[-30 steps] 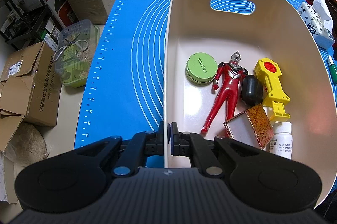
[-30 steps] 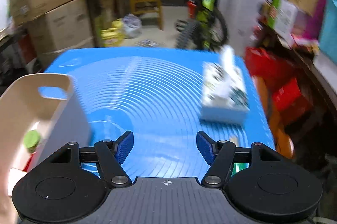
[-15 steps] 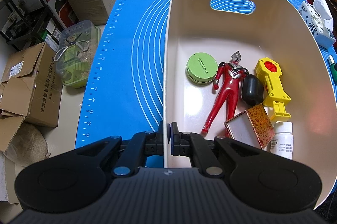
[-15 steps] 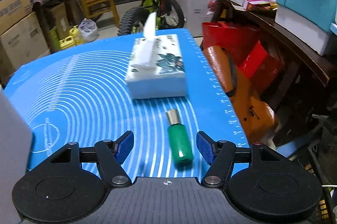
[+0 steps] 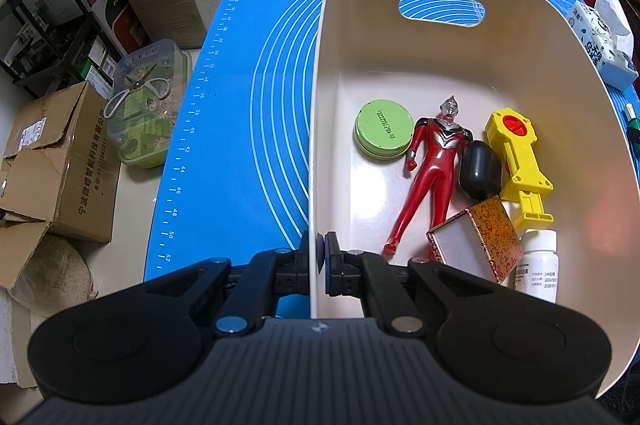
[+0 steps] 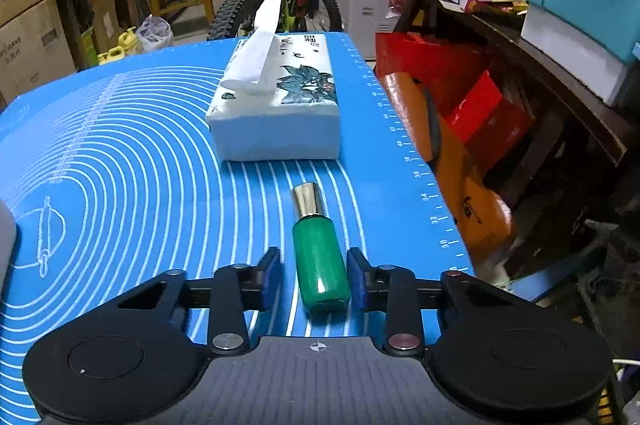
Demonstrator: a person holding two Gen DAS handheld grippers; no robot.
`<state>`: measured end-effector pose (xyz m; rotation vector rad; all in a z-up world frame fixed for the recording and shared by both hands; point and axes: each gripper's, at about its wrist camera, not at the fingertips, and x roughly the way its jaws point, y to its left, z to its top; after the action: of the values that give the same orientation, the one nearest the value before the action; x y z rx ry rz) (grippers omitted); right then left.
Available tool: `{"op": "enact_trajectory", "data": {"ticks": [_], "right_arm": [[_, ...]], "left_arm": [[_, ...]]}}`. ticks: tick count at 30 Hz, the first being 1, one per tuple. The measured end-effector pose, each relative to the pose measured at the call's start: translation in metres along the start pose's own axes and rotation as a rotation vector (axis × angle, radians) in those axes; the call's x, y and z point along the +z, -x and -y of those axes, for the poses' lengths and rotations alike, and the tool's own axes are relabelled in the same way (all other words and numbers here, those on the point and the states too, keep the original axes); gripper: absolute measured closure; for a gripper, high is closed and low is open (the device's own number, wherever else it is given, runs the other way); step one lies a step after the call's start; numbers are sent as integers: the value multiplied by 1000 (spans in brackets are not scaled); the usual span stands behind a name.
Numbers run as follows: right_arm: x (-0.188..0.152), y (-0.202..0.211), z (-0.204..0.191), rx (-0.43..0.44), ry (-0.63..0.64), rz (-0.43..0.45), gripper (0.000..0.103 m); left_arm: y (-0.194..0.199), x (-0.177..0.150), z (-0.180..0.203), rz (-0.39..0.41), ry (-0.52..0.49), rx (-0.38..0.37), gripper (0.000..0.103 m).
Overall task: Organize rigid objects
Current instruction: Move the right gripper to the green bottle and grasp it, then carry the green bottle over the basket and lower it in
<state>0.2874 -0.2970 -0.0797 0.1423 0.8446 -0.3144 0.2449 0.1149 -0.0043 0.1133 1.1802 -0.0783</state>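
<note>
My left gripper (image 5: 320, 259) is shut on the near left wall of the cream basket (image 5: 316, 129). In the basket lie a green round tin (image 5: 383, 133), a red figure (image 5: 430, 169), a black oval object (image 5: 480, 170), a yellow toy (image 5: 518, 161), a patterned box (image 5: 476, 239) and a white bottle (image 5: 538, 265). My right gripper (image 6: 315, 279) is open with its fingers on either side of a green bottle (image 6: 320, 265) with a silver cap that lies on the blue mat (image 6: 120, 153). The pads do not touch the bottle.
A white tissue pack (image 6: 276, 105) lies on the mat just beyond the green bottle. The mat's right edge (image 6: 424, 185) is close, with red and orange bags below it. Cardboard boxes (image 5: 60, 165) and a clear container (image 5: 144, 105) stand left of the mat.
My right gripper has swung right from the basket toward the tissue pack, moved down over the green bottle, and its fingers have narrowed around it. The left gripper has not moved.
</note>
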Motion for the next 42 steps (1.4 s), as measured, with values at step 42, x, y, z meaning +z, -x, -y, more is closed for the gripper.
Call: {"op": "enact_trajectory", "data": {"ticks": [42], "right_arm": [[36, 144, -110, 283, 147, 273, 70]], "left_arm": [[-1, 1, 1, 0, 0, 6, 96]]}}
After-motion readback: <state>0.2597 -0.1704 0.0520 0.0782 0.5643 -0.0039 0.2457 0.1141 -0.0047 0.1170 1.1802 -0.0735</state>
